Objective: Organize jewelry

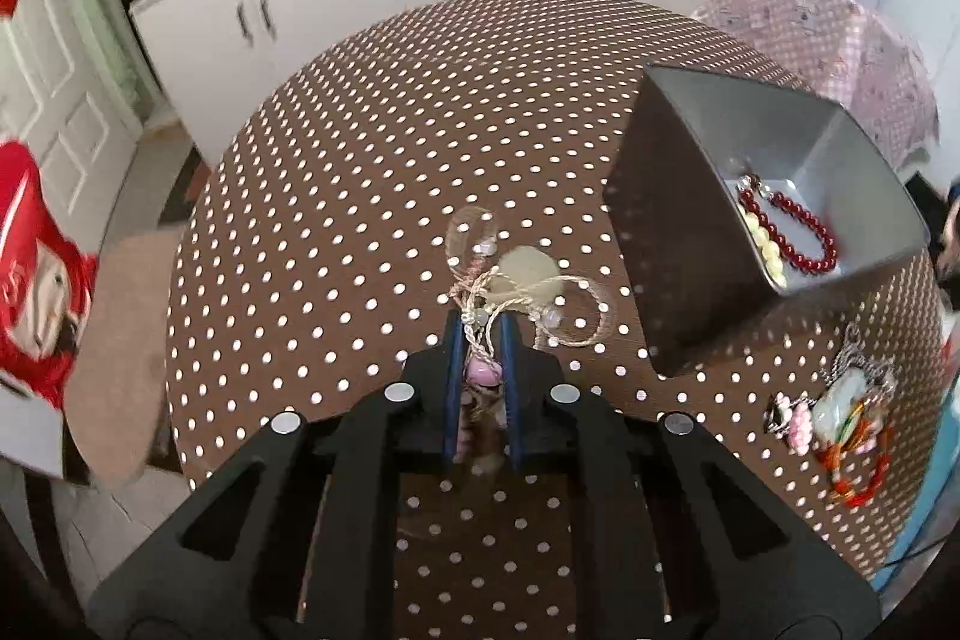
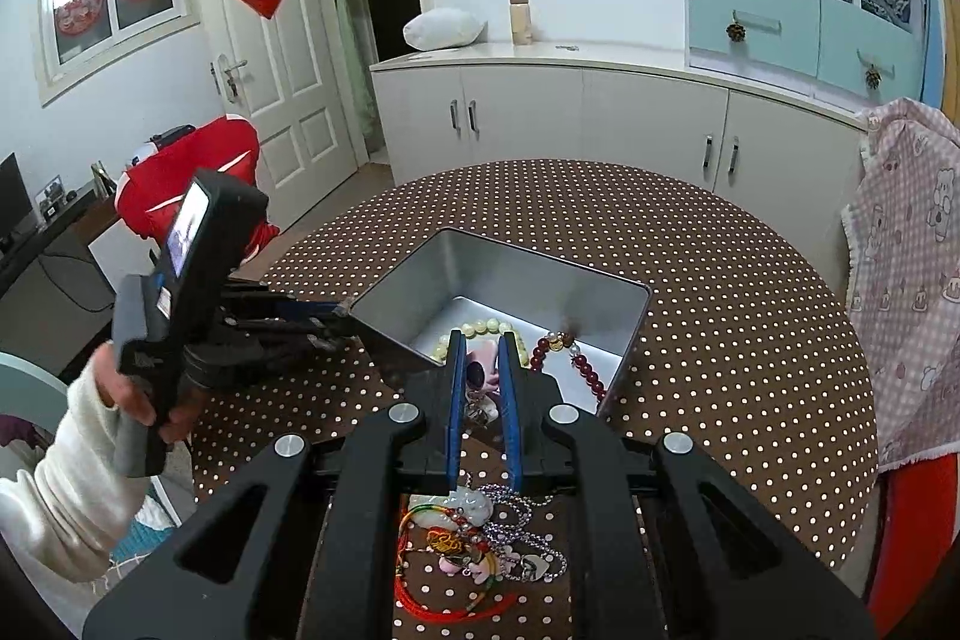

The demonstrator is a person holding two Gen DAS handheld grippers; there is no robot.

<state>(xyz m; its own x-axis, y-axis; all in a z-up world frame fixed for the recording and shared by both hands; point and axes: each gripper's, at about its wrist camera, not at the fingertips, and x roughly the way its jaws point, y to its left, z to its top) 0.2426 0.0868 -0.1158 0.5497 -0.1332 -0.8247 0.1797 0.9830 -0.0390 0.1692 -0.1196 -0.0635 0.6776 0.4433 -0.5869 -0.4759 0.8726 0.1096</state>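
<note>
My left gripper (image 1: 482, 334) is shut on a braided cream cord necklace (image 1: 576, 316) with a pink bead (image 1: 483, 373) between the blue fingers. Its pale disc pendant (image 1: 528, 268) lies on the dotted table (image 1: 360, 196). A silver tin (image 1: 750, 91) to the right holds a red bead bracelet (image 1: 804, 232) and a pale yellow one (image 1: 762, 238). My right gripper (image 2: 482, 340) is shut on a pink charm piece (image 2: 487, 361) at the tin's (image 2: 510, 268) near edge. A tangle of loose jewelry (image 2: 474, 526) lies under the right gripper.
The left tool (image 2: 198, 280), held by a hand in a white sleeve (image 2: 78, 460), reaches toward the tin's left corner. A pink checked cloth (image 2: 912, 280) hangs at the table's right. White cabinets (image 2: 540, 112) stand behind, and a red garment (image 2: 192, 166) sits at the left.
</note>
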